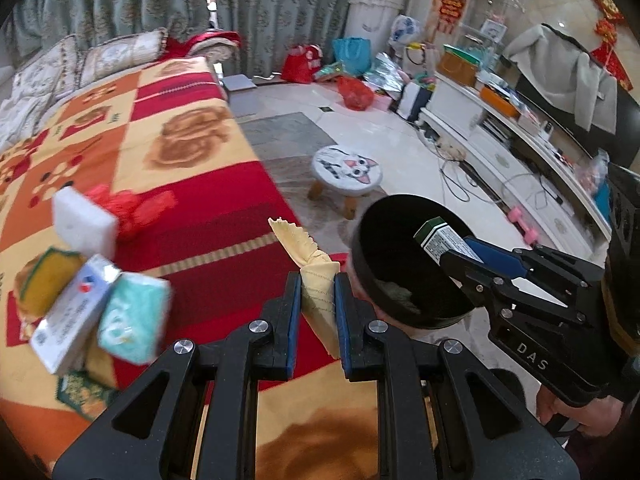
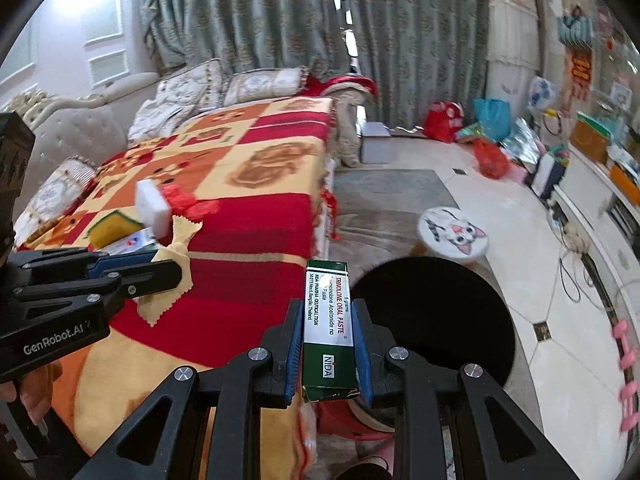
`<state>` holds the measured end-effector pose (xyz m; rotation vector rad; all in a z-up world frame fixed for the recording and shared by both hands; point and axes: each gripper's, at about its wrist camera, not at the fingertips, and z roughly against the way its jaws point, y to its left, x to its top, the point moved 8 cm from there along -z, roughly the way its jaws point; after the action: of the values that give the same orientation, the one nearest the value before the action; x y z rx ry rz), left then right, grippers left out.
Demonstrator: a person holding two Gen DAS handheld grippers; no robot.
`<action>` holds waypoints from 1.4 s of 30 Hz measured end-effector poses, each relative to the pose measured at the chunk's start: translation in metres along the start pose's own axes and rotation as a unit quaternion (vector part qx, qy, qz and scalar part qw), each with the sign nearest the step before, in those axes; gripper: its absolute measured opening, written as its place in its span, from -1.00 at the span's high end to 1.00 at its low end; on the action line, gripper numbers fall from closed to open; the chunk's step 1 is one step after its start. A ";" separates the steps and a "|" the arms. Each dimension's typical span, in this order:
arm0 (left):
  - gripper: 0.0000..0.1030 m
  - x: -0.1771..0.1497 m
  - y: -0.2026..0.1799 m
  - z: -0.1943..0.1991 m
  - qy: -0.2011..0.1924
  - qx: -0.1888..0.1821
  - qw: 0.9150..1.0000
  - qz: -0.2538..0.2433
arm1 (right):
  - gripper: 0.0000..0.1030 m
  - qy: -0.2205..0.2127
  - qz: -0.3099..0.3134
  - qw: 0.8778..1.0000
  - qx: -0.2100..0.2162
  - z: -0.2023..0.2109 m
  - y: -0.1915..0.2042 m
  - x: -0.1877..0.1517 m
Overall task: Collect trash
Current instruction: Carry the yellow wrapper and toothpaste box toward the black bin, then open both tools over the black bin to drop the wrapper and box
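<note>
Red, orange and cream squares patterned the blanket over the sofa, which carried a white foam block, a yellow-green sponge, a white carton, a teal tissue pack and a crumpled red bag, all clustered near one another and partly blurred in the left wrist view. A cat-face stool stood on the tiled floor beyond the black bin, with bags piled further back by the curtains. The bin's near rim was cut off behind the right gripper in its own view, and what lay at the bin's bottom was too dark to make out.

The left gripper had its jaws clenched on a yellow cloth, whose serrated end stuck up above the fingertips, over the blanket's edge just beside the bin. The right gripper's jaws were clenched on a green-and-white medicine box, held lengthwise between the pads with its far end poking out past them, at the bin's opening.
</note>
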<state>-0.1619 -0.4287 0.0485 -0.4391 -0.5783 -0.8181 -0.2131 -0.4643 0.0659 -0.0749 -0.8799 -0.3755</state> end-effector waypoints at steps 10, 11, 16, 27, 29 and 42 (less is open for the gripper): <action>0.73 0.015 -0.047 -0.040 0.021 -0.049 0.999 -0.008 | 0.56 0.021 -0.058 0.998 -0.028 -0.010 -0.062 -0.012; 0.73 0.015 -0.051 -0.042 0.022 -0.052 0.998 -0.008 | 0.56 0.023 -0.063 0.997 -0.030 -0.012 -0.068 -0.013; 0.73 0.020 -0.067 -0.059 0.031 -0.068 0.997 -0.012 | 0.56 0.031 -0.080 0.996 -0.034 -0.020 -0.087 -0.017; 0.16 0.028 -0.075 -0.083 0.035 -0.090 0.995 0.004 | 0.29 0.034 -0.113 0.992 -0.050 -0.032 -0.110 -0.018; 0.04 0.027 -0.074 -0.084 0.035 -0.092 0.995 0.010 | 0.28 0.037 -0.117 0.991 -0.048 -0.033 -0.111 -0.019; 0.04 0.015 -0.043 -0.064 0.030 -0.044 0.998 0.027 | 0.28 0.048 -0.101 0.993 -0.033 -0.031 -0.084 -0.024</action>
<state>-0.1673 -0.4992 0.0157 -0.5065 -0.4733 -0.8045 -0.2334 -0.5424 0.0207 -0.0285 -0.7816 -0.5924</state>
